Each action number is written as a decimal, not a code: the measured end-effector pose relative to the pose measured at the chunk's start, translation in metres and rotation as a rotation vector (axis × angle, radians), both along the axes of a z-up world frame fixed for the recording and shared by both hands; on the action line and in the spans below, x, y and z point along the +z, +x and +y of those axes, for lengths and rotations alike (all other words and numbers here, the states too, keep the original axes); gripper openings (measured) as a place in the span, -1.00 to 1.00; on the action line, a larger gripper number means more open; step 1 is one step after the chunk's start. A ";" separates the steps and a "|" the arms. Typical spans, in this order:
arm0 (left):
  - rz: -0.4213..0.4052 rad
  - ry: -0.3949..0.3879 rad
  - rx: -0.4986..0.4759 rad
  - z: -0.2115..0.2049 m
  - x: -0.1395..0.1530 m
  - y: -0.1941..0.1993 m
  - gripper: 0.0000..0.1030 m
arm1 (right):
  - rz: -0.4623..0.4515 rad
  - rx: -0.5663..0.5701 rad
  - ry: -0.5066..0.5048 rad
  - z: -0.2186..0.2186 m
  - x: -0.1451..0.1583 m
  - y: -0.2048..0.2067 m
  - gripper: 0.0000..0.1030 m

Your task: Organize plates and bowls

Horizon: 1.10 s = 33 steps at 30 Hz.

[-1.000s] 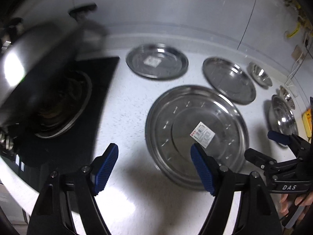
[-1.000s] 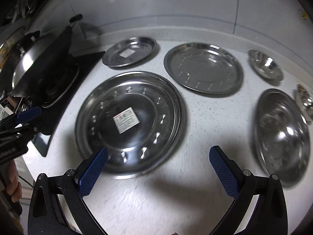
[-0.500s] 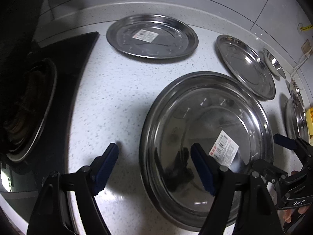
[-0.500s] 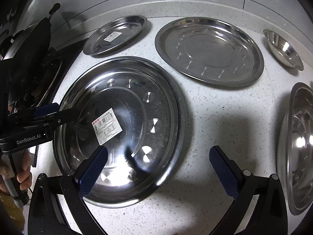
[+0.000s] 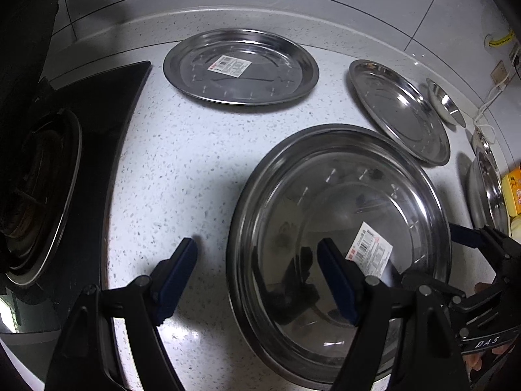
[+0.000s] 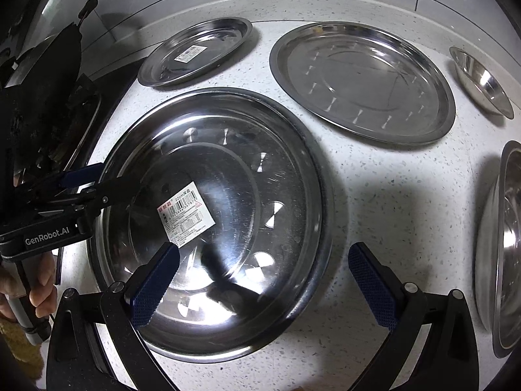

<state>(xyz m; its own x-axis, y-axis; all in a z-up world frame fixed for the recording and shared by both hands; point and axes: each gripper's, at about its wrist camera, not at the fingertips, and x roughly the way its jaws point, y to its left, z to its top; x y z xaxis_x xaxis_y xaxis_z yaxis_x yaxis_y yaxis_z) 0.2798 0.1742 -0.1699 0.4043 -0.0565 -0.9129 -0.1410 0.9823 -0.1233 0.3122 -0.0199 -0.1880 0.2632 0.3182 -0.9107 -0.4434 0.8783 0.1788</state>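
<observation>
A large deep steel plate (image 5: 325, 195) (image 6: 228, 163) with a barcode label lies on the speckled counter. My left gripper (image 5: 257, 280) (image 6: 104, 182) is open and straddles the plate's left rim, one finger over the inside and one over the counter. My right gripper (image 6: 265, 286) (image 5: 436, 257) is open across the plate's near right rim. A small labelled plate (image 5: 241, 65) (image 6: 195, 50) lies at the back. A flat medium plate (image 5: 400, 110) (image 6: 361, 78) and a small bowl (image 5: 444, 102) (image 6: 482, 81) lie to the right.
A gas stove (image 5: 42, 176) with a dark wok (image 6: 42, 97) borders the counter on the left. Another steel bowl (image 6: 504, 244) (image 5: 488, 189) sits at the far right, beside a yellow package (image 5: 513, 192). A hand (image 6: 19, 290) holds the left gripper's handle.
Both grippers have dropped lower and closer to the large plate, which now fills more of each view. Their fingers now straddle its rim on opposite sides. Jaw widths look unchanged.
</observation>
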 end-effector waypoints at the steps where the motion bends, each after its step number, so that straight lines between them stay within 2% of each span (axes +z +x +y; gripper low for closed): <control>1: -0.003 0.001 0.000 0.000 0.000 -0.001 0.47 | 0.002 0.003 0.001 0.001 0.000 0.000 0.98; 29: -0.043 0.043 -0.027 -0.008 -0.002 -0.008 0.47 | -0.011 0.050 -0.052 0.017 -0.006 -0.005 0.97; 31: -0.043 0.046 -0.024 -0.009 -0.002 -0.007 0.46 | -0.016 0.048 -0.052 0.016 -0.006 -0.005 0.93; 33: -0.036 0.048 -0.021 -0.009 -0.002 -0.006 0.46 | -0.030 0.039 -0.055 0.014 -0.005 -0.006 0.80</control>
<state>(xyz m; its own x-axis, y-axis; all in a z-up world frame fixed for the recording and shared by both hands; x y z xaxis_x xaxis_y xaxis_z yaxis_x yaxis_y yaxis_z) 0.2743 0.1652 -0.1720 0.4359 -0.0219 -0.8997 -0.1169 0.9899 -0.0807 0.3066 -0.0062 -0.1930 0.2786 0.2785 -0.9192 -0.4823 0.8682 0.1169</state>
